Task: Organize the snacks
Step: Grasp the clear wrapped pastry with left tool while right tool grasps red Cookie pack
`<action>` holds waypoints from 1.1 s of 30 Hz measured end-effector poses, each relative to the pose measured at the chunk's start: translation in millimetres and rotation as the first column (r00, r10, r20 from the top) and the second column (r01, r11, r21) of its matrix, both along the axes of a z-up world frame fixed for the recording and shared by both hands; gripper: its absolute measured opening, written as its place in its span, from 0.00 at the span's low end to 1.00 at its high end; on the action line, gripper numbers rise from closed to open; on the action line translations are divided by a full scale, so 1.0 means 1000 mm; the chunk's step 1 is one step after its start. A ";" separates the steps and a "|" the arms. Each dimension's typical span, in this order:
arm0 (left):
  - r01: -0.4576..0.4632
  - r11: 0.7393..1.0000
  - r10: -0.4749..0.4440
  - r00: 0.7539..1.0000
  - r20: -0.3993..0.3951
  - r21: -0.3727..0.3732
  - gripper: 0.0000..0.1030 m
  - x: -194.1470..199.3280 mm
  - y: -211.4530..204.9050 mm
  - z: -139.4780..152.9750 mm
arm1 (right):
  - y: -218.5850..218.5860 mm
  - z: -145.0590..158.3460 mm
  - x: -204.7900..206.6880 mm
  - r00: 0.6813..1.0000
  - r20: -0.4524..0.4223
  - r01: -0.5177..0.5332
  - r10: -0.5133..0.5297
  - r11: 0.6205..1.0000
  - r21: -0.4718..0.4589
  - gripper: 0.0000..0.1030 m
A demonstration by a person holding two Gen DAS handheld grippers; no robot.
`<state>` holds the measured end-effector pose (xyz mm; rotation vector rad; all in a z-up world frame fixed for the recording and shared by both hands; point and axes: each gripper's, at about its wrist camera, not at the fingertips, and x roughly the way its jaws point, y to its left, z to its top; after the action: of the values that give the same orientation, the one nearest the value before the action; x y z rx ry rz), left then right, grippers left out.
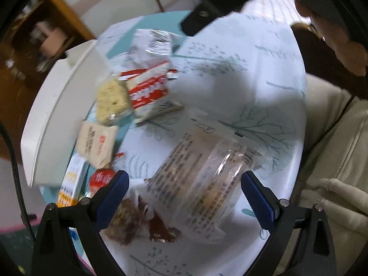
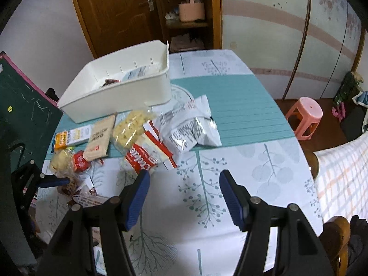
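- Left hand-held gripper (image 1: 185,197): jaws spread wide, nothing clamped; it is held low over a clear plastic-wrapped snack pack (image 1: 207,174), which lies on the counter (image 2: 230,184) between the blue pads w/o visible contact.
- Right hand-held gripper (image 2: 182,197): also released and unloaded, hung over a bare patch of the tablecloth, apart from the pile.
- Progress is judged as early: only approx. two or three items are seen inside the white bin (image 2: 115,92), incl. a dark wrapper and a pale packet.
- Most snacks are left outside the bin, on the counter: white crinkled bag (image 2: 191,124), red-and-white cookie pack (image 2: 147,154), pale cracker bag (image 2: 131,128), beige flat packet (image 2: 100,138), orange-and-white box (image 2: 71,138), small red-wrapped item (image 2: 79,162), plus a brown nut-type snack (image 1: 128,218).
- Next pick is prob. the clear pack under the left jaws; that is a judgement only.
- Hard to make out: left view is motion-blurred, so label text is unreadable and exact pad-to-pack clearance cannot be told.
- Bin's floor is mostly hidden by its near wall; the true count inside is not known.
- Pile's left end is partly cut off by the left tool in the right view.
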<state>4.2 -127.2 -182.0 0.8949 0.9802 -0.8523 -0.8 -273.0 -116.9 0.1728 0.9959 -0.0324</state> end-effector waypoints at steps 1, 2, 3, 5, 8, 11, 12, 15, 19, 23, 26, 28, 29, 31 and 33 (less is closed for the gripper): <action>0.018 1.000 -0.018 1.000 -0.009 0.017 0.96 0.000 -0.005 -0.005 | 0.000 -0.003 0.002 1.000 -0.008 -0.002 0.002 1.000 0.006 0.61; 0.033 0.999 -0.033 0.999 -0.014 0.032 0.96 0.001 -0.009 -0.009 | 0.001 -0.005 0.002 1.000 -0.015 -0.004 0.004 1.000 0.012 0.61; 0.042 0.998 -0.041 0.999 -0.015 0.042 0.96 0.002 -0.012 -0.012 | 0.001 -0.008 0.004 1.000 -0.025 -0.008 0.008 1.000 0.020 0.61; 0.049 0.997 -0.048 0.999 -0.024 0.057 0.96 0.003 -0.019 -0.019 | 0.003 -0.015 0.008 0.999 -0.043 -0.011 0.013 0.999 0.034 0.61; 0.017 0.998 -0.013 0.997 -0.070 0.059 0.96 0.010 -0.023 -0.027 | 0.005 -0.024 0.016 0.998 -0.066 -0.019 0.023 0.998 0.060 0.61; -0.068 0.997 0.072 0.989 -0.133 0.031 0.94 0.021 -0.020 -0.032 | 0.006 -0.033 0.024 0.996 -0.088 -0.020 0.028 0.996 0.087 0.61; -0.112 0.994 0.113 0.982 -0.153 0.012 0.91 0.025 -0.018 -0.031 | 0.006 -0.036 0.026 0.995 -0.097 -0.019 0.029 0.995 0.098 0.61; -0.210 0.977 0.203 0.964 -0.172 -0.025 0.82 0.030 -0.010 -0.026 | 0.008 -0.043 0.033 0.993 -0.114 -0.022 0.038 0.991 0.135 0.61; -0.307 0.949 0.292 0.940 -0.176 -0.070 0.75 0.029 0.003 -0.019 | 0.013 -0.050 0.040 0.990 -0.127 -0.035 0.058 0.984 0.176 0.61; -0.400 0.912 0.378 0.906 -0.190 -0.089 0.74 0.024 0.018 -0.014 | 0.016 -0.060 0.051 0.986 -0.152 -0.033 0.064 0.980 0.199 0.61; -0.478 0.872 0.447 0.867 -0.221 -0.109 0.74 0.025 0.033 -0.009 | 0.018 -0.067 0.059 0.984 -0.169 -0.020 0.059 0.974 0.224 0.61; -0.527 0.840 0.489 0.839 -0.239 -0.130 0.74 0.027 0.046 -0.004 | 0.020 -0.072 0.064 0.983 -0.174 -0.015 0.059 0.970 0.243 0.61; -0.547 0.825 0.506 0.827 -0.246 -0.141 0.74 0.028 0.051 -0.001 | 0.021 -0.074 0.066 0.982 -0.179 -0.014 0.059 0.969 0.246 0.61; -0.585 0.795 0.541 0.803 -0.250 -0.159 0.74 0.030 0.062 0.006 | 0.025 -0.076 0.069 0.984 -0.168 -0.018 0.059 0.972 0.236 0.62; -0.614 0.771 0.572 0.784 -0.241 -0.167 0.74 0.030 0.068 0.010 | 0.030 -0.076 0.072 0.985 -0.161 -0.029 0.064 0.977 0.210 0.62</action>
<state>33.8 -59.1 -171.5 0.2579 1.1996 -0.4821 71.3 -242.7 -193.3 0.3423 1.1707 0.1021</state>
